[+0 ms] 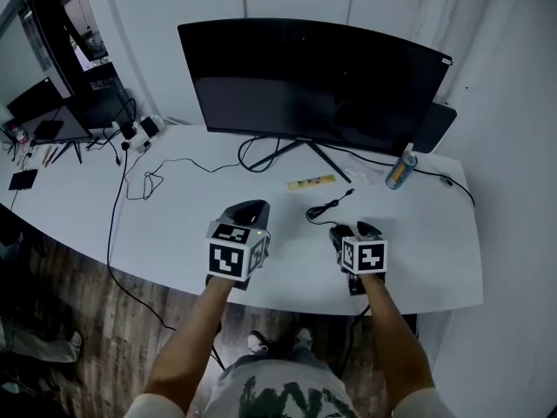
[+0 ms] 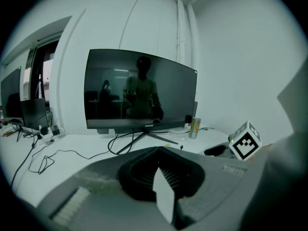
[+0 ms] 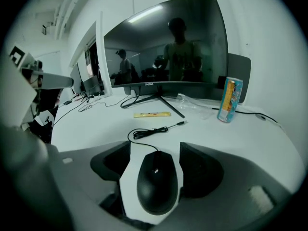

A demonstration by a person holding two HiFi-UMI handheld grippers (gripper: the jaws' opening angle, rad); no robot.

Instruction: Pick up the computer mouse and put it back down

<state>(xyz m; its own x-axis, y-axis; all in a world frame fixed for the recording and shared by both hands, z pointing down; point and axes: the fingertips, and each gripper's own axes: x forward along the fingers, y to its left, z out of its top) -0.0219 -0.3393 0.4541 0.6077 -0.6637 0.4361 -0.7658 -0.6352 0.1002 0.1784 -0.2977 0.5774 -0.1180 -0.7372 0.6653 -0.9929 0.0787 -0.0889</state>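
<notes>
Black mouse (image 3: pixel 156 182) sat flat on the white desk (image 1: pixel 191 216), out in front of the monitor (image 1: pixel 313 77) and a bit to the right of its stand. You had the right gripper (image 3: pixel 155 146) straddling it, jaws apart, with a strip of desk showing on both sides of the shell, so nothing was clamped at that point.

My take on doing the grab well: keep the mouse centred so both pads land at once, close slowly on the widest part of the body, and lift straight up. The cable (image 3: pixel 151 130) lay coiled loosely on the monitor side with its plug end free, so it probably wouldn't have tugged much, but I'd watch it anyway.

Your left gripper (image 2: pixel 159 150) hovered off to the left of the mouse with its jaws brought together on nothing, so it looked idle.

Hard-to-see stuff: from the head view the marker cube covered nearly the whole mouse, and its near end was cut off by the gripper body in the right gripper view. I couldn't tell how low the pads sat against its sides.
</notes>
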